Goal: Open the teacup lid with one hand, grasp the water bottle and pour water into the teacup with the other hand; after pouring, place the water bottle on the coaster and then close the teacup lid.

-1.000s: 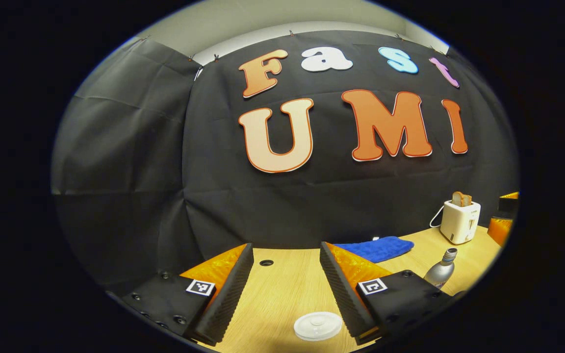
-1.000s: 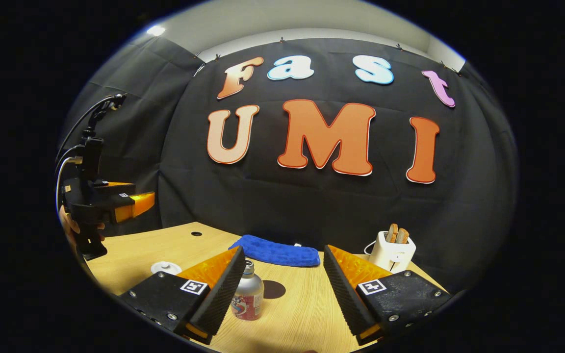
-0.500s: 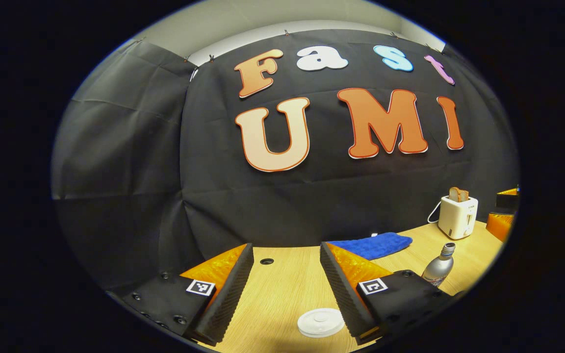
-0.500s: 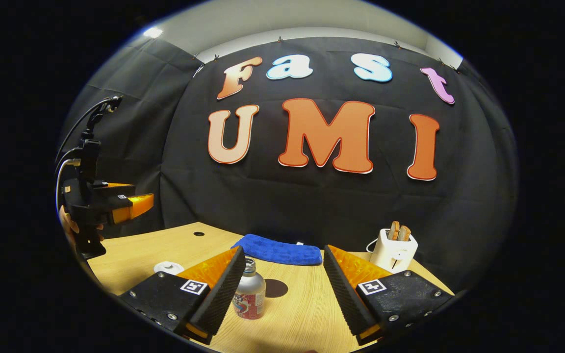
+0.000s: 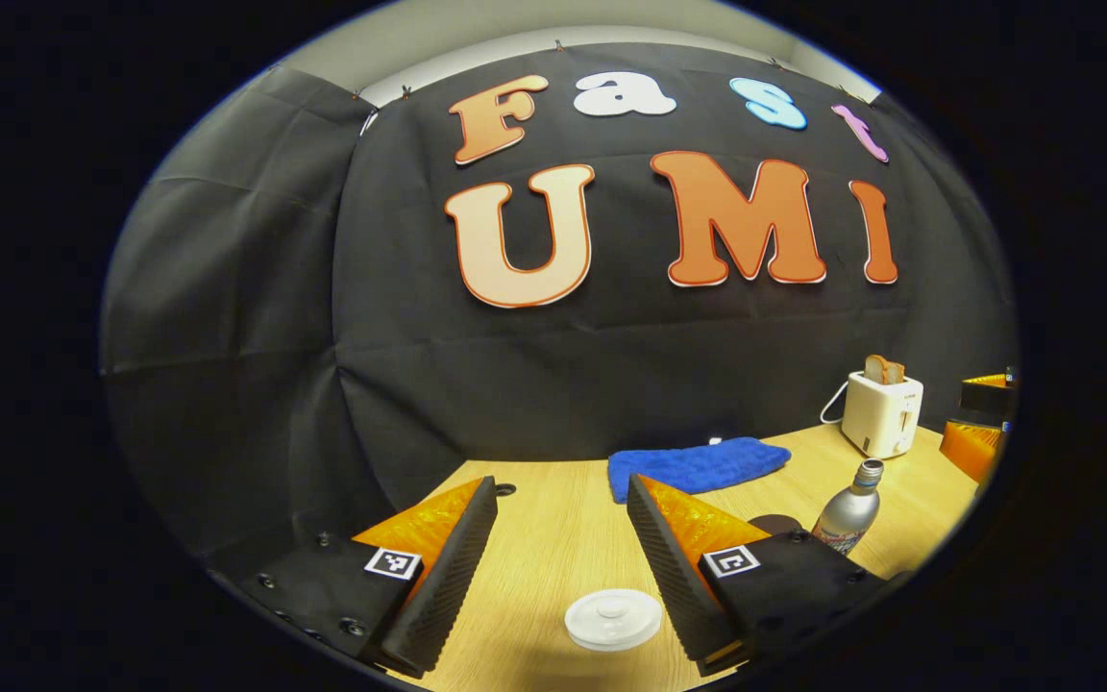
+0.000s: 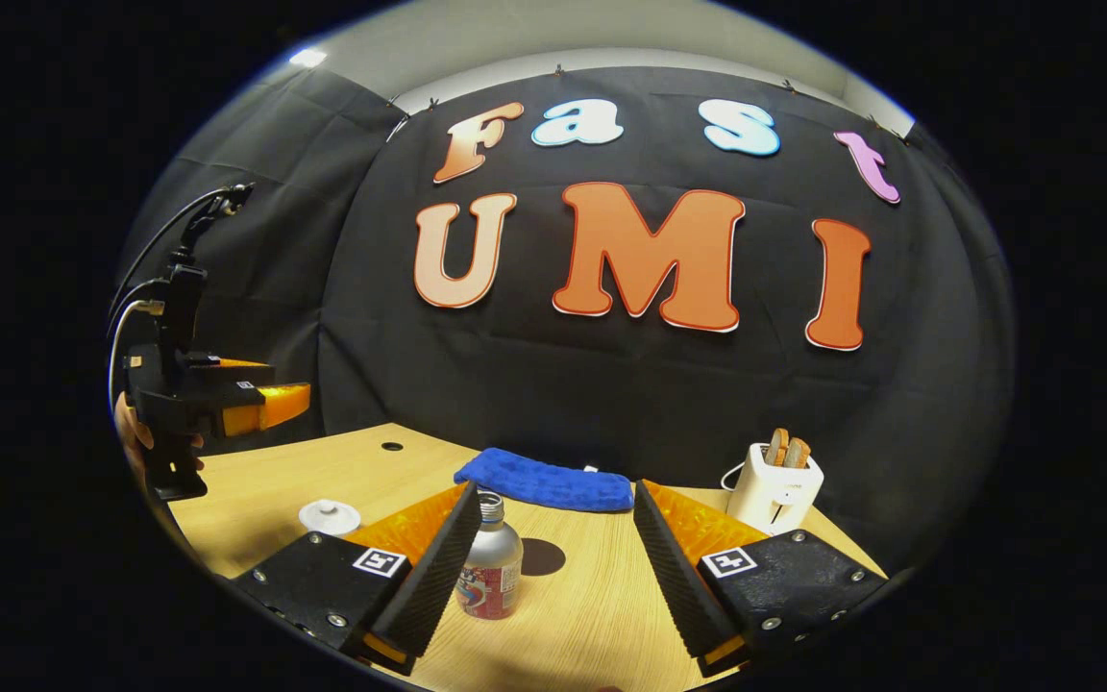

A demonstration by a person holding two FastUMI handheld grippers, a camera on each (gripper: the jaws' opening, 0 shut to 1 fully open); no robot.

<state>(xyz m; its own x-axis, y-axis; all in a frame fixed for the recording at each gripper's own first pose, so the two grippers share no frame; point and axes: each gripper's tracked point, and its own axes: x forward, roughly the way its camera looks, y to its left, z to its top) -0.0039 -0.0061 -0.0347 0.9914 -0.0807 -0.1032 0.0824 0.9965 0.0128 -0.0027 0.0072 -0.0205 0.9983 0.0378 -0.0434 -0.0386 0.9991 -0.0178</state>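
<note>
A white teacup lid (image 5: 611,618) with a small knob lies low on the wooden table (image 5: 553,538), below and between the fingers of my left gripper (image 5: 560,481), which is open and empty. The cup under the lid cannot be made out. The lid (image 6: 330,516) also appears to the left in the right gripper view. A silver water bottle (image 6: 488,567) with a red label stands upright just inside the left finger of my right gripper (image 6: 555,485), which is open and apart from it. A dark round coaster (image 6: 542,556) lies right behind the bottle. The bottle (image 5: 847,514) stands right of the left gripper.
A blue cloth (image 6: 546,481) lies at the back of the table. A white toaster (image 6: 773,490) with bread stands at the back right. A hand holds the left gripper (image 6: 227,404) above the table's left end. A small hole (image 6: 392,446) marks the tabletop.
The left gripper has tipped down and shifted a little, so the lid now sits more centrally between its fingers. The right gripper has crept slightly towards the bottle. Both stay open.
</note>
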